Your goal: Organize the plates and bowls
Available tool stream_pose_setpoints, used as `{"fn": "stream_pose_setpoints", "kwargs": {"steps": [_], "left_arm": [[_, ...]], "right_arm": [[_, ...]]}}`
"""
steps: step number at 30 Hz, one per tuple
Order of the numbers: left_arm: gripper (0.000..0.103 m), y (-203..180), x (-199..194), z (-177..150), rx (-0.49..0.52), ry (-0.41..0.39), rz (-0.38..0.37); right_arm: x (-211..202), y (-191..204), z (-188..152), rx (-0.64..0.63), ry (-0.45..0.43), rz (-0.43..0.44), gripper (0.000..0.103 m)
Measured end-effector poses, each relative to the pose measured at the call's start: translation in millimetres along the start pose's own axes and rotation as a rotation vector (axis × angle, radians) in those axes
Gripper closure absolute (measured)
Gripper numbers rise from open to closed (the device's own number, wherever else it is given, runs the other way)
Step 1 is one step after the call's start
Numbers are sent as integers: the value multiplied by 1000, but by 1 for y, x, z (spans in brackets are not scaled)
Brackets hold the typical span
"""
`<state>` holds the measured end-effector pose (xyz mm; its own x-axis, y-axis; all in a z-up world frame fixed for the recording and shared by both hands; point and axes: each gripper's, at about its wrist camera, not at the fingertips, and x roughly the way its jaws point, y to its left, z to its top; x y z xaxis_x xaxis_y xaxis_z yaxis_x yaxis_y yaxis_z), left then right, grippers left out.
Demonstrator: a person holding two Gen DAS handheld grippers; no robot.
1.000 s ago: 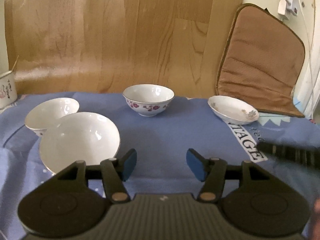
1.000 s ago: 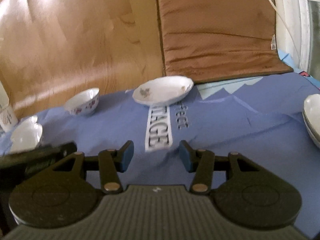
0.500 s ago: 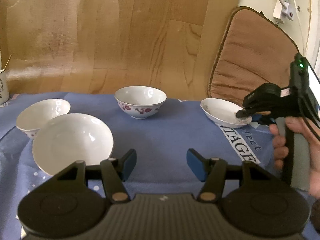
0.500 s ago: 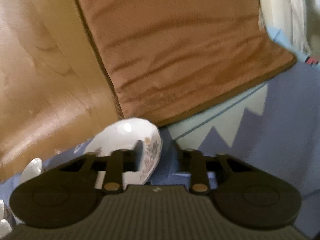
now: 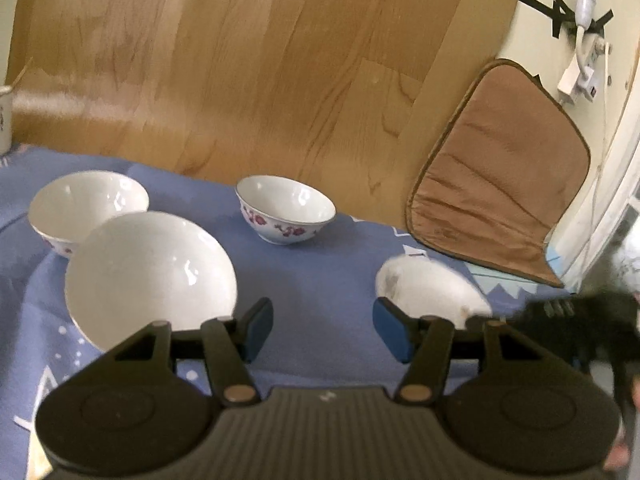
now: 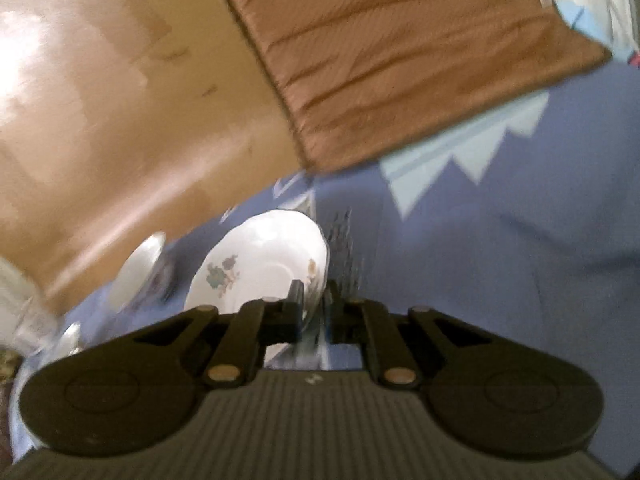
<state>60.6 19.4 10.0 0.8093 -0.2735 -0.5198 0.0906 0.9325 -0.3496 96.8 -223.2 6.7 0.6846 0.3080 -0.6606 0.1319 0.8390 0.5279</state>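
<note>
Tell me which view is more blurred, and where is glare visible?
The right wrist view is more blurred: the wooden board and the floral plate held by the right gripper are smeared, with strong glare at the upper left. The left wrist view is mostly sharp; only the plate at lower right is blurred, and the large white bowl shows small highlights.

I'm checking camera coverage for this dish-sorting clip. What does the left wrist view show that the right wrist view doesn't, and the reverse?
Only the left wrist view shows the open left gripper, the plain white bowl and the wall plug.

Only the right wrist view shows the right gripper shut on the floral plate's rim, and the plate's flower print.

Both show that plate, the brown cushion, the blue cloth and the wood panel.
</note>
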Motion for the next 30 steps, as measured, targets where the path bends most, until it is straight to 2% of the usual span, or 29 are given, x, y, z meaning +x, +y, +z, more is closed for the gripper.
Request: {"fn": "stream_pose_setpoints", "kwargs": {"steps": [3,5,7,11,14,19,23,25,30], "left_arm": [[48,0,2,-1,-16,33,-50],[55,-5,6,-4,12,59,-39],[58,-8,12,-8,39,96,-23],[69,-10,10,-11,66,88,-7],[86,-11,8,-12,64,96,-61],[87,-15,11,-13,72,120,-90],[80,-11,14,-12,38,125,-112],[80,-14,15,-12,49,119,-103],[90,-13,16,-11,40,114,-88]], "right_arm": [[-17,0,-17,-21,47,75,93],[-20,5,-23,-43,47,111,93],[-15,11,-26,-79,36,110,91],[-6,14,-37,-131,-42,104,89],[-6,14,-41,-129,-80,106,89],[-10,12,-42,-150,-144,86,86],[-14,15,-44,-187,-175,78,86],[-14,16,-45,-203,-173,69,86],[-12,20,-46,-237,-155,29,89]]}}
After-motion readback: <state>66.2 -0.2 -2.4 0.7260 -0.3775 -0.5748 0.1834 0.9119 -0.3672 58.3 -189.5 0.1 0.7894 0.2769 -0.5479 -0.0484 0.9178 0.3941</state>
